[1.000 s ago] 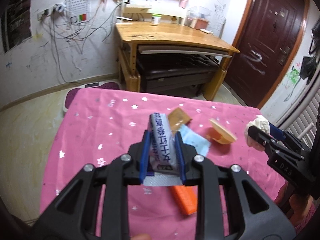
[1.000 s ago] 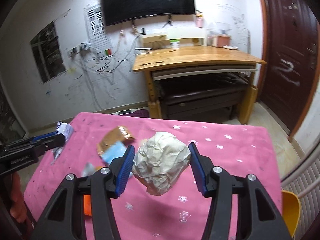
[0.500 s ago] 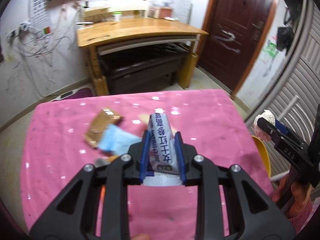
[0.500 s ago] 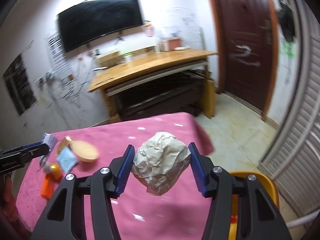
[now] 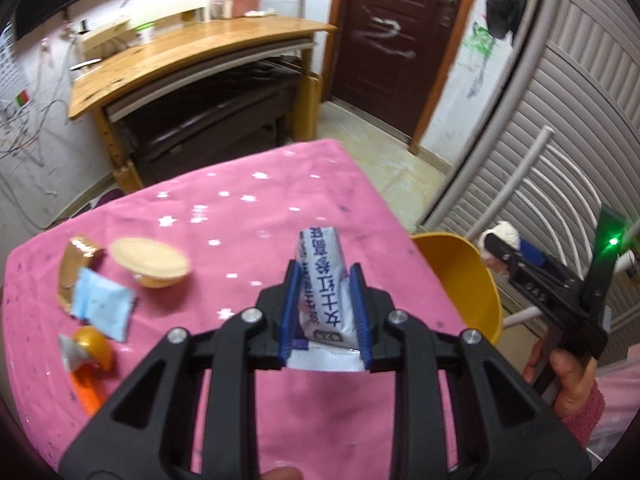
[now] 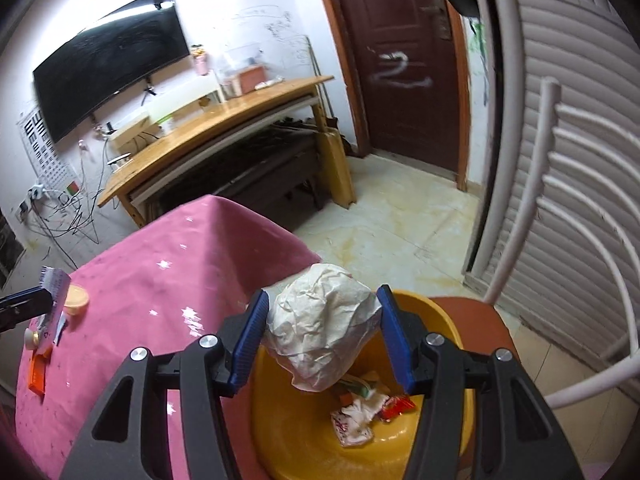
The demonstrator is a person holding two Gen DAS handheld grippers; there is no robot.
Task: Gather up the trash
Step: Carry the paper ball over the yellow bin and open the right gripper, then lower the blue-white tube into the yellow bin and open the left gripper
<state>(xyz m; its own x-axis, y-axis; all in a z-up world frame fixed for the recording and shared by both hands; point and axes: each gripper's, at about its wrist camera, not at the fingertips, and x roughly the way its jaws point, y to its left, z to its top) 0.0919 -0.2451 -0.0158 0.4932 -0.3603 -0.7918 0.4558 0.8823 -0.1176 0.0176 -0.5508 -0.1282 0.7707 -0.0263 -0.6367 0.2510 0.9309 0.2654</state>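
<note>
Two loads ready: my right claw [image 6: 322, 334] pinches crumpled white paper ball [image 6: 322, 320] above the yellow plastic bin [image 6: 296, 432] for dropping; my left claw [image 5: 325, 312] clamps a white printed wrapper [image 5: 325, 288].

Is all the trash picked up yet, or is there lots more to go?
Partly done. Some wrappers already lie in the yellow bin. In hand: the right gripper holds a crumpled paper ball over the bin, and the left gripper holds a white packet over the pink table. Left there: a round lid, blue wrapper, brown wrapper, gold piece and orange piece.
</note>
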